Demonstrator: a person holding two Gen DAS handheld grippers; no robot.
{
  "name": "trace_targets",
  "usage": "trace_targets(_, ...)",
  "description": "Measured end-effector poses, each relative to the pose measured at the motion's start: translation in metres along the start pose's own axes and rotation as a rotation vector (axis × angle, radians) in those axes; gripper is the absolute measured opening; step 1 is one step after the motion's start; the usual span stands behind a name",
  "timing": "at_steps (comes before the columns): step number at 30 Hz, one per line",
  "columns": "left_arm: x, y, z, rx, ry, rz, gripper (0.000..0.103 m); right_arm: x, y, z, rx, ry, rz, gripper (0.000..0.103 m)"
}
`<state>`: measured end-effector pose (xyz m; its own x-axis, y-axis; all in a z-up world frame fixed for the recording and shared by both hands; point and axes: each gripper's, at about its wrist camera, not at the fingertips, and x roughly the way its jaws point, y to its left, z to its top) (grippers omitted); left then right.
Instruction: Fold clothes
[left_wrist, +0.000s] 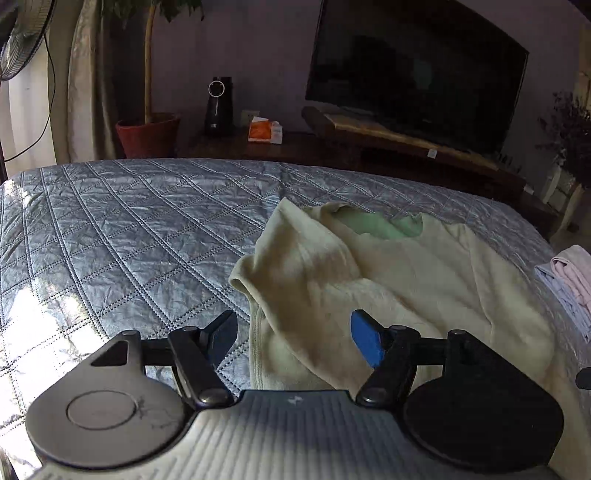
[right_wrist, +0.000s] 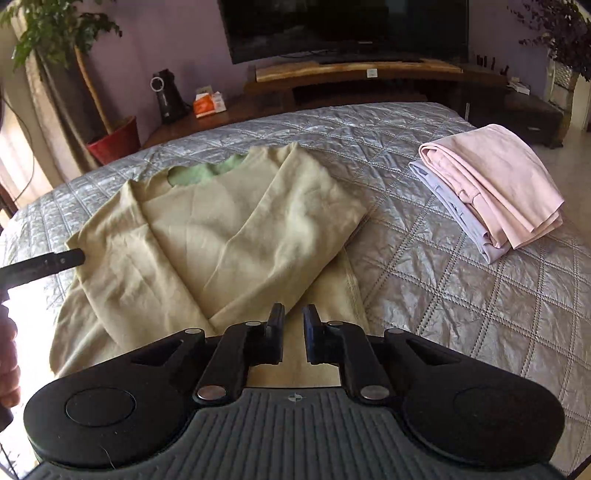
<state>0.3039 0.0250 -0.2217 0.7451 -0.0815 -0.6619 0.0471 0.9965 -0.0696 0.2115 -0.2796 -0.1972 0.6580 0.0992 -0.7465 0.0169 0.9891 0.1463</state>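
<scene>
A pale yellow-green shirt (left_wrist: 369, 277) (right_wrist: 221, 229) lies on the grey quilted bed (left_wrist: 129, 240) (right_wrist: 443, 295), its green-lined neck at the far side and both sides folded in over the body. My left gripper (left_wrist: 293, 328) hovers open and wide over the shirt's left folded edge, with nothing pinched. In the right wrist view one of its dark fingers (right_wrist: 44, 264) shows at the shirt's left side, next to a hand (right_wrist: 7, 362). My right gripper (right_wrist: 293, 321) sits over the near hem, jaws a narrow gap apart, and no cloth is between them.
A folded pink garment on a lavender one (right_wrist: 495, 184) (left_wrist: 572, 280) rests on the bed's right side. Beyond the bed are a television (left_wrist: 417, 70), a low wooden stand (right_wrist: 354, 70), a red plant pot (left_wrist: 147, 136), a tissue box (left_wrist: 264, 131) and a fan (left_wrist: 22, 37).
</scene>
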Motion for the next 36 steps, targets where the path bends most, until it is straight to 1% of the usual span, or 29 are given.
trace_targets(2,0.009,-0.002,-0.004,0.016,0.038,0.032,0.066,-0.001,0.016,-0.004,-0.082,0.021,0.028,0.023)
trace_targets(4,0.015,0.0,-0.006,0.013,0.066,0.058,0.066,-0.007,0.032,-0.012,-0.206,0.013,0.052,0.023)
trace_targets(5,0.017,0.003,-0.006,0.002,0.071,0.066,0.066,-0.013,0.041,-0.017,-0.27,0.002,0.077,0.024)
trace_targets(6,0.018,0.007,-0.006,-0.01,0.077,0.074,0.067,-0.023,0.051,-0.021,-0.33,-0.008,0.123,0.024)
trace_targets(7,0.019,0.01,-0.006,-0.021,0.082,0.082,0.068,-0.031,0.061,-0.027,-0.395,-0.013,0.158,0.027)
trace_targets(8,0.021,0.014,-0.006,-0.032,0.088,0.09,0.068,-0.031,0.073,-0.035,-0.476,-0.001,0.152,0.03)
trace_targets(11,0.017,0.014,-0.005,-0.04,0.066,0.085,0.066,-0.029,0.106,-0.058,-0.712,0.036,0.129,0.028)
trace_targets(12,0.014,0.011,-0.004,-0.03,0.05,0.078,0.066,-0.024,0.112,-0.064,-0.744,0.047,0.112,0.028)
trace_targets(14,0.01,0.006,-0.004,-0.004,0.028,0.07,0.067,-0.018,0.113,-0.065,-0.72,0.058,0.102,0.028)
trace_targets(15,0.01,0.004,-0.005,0.014,0.027,0.07,0.068,-0.016,0.113,-0.065,-0.709,0.062,0.09,0.028)
trace_targets(16,0.013,0.002,-0.006,0.024,0.042,0.071,0.068,-0.016,0.112,-0.066,-0.713,0.065,0.075,0.029)
trace_targets(17,0.016,0.001,-0.007,0.03,0.062,0.071,0.068,-0.016,0.11,-0.067,-0.719,0.069,0.072,0.007)
trace_targets(18,0.019,0.001,-0.009,0.029,0.077,0.072,0.069,-0.017,0.109,-0.068,-0.723,0.069,0.065,0.001)
trace_targets(20,0.02,0.003,-0.009,0.027,0.081,0.072,0.071,-0.023,0.104,-0.07,-0.712,0.049,0.037,0.0)
trace_targets(23,0.02,0.005,-0.011,0.03,0.081,0.073,0.073,-0.03,0.096,-0.068,-0.682,0.035,-0.038,0.0)
trace_targets(25,0.019,0.005,-0.011,0.037,0.079,0.077,0.074,-0.03,0.095,-0.073,-0.728,0.081,-0.042,0.0)
trace_targets(26,0.019,0.005,-0.011,0.037,0.079,0.077,0.074,-0.032,0.096,-0.076,-0.747,0.105,0.005,0.0)
trace_targets(27,0.019,0.005,-0.011,0.037,0.08,0.078,0.074,-0.037,0.097,-0.077,-0.74,0.148,0.127,0.001)
trace_targets(28,0.019,0.005,-0.01,0.036,0.08,0.078,0.074,-0.043,0.098,-0.077,-0.722,0.176,0.218,0.009)
trace_targets(29,0.019,0.006,-0.01,0.035,0.079,0.08,0.074,-0.048,0.097,-0.073,-0.691,0.174,0.246,0.018)
trace_targets(30,0.019,0.006,-0.01,0.033,0.078,0.084,0.074,-0.05,0.088,-0.064,-0.603,0.139,0.231,0.023)
trace_targets(31,0.019,0.006,-0.009,0.031,0.077,0.088,0.074,-0.051,0.08,-0.054,-0.515,0.104,0.215,0.03)
trace_targets(32,0.018,0.007,-0.009,0.028,0.076,0.088,0.073,-0.05,0.069,-0.044,-0.415,0.075,0.198,0.033)
trace_targets(33,0.018,0.006,-0.009,0.03,0.076,0.088,0.073,-0.042,0.051,-0.032,-0.273,0.063,0.176,0.034)
trace_targets(34,0.018,0.006,-0.009,0.034,0.075,0.089,0.073,-0.035,0.034,-0.02,-0.145,0.053,0.156,0.038)
trace_targets(36,0.018,0.005,-0.009,0.044,0.073,0.092,0.073,-0.017,0.011,-0.006,-0.028,0.052,0.13,0.037)
